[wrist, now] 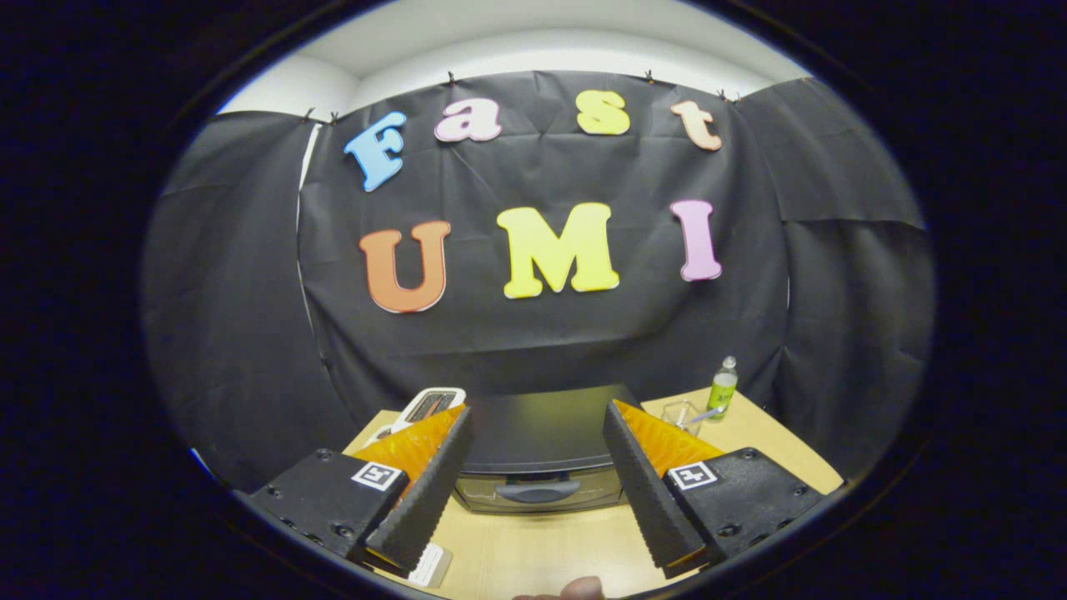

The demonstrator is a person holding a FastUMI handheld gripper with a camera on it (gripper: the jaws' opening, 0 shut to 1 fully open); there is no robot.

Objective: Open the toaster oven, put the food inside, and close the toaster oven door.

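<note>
My gripper [538, 475] hangs with fingers spread wide and nothing between them, lined up on the toaster oven [542, 454] just ahead on the tabletop [542, 550]. Its door [538, 490] sits closed, handle facing me. I cannot tell where the food is.

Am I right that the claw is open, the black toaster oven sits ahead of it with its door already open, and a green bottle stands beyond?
Not quite: in the gripper view the black toaster oven's door is shut, its handle upright. The claw is open and the green bottle stands beyond.
</note>
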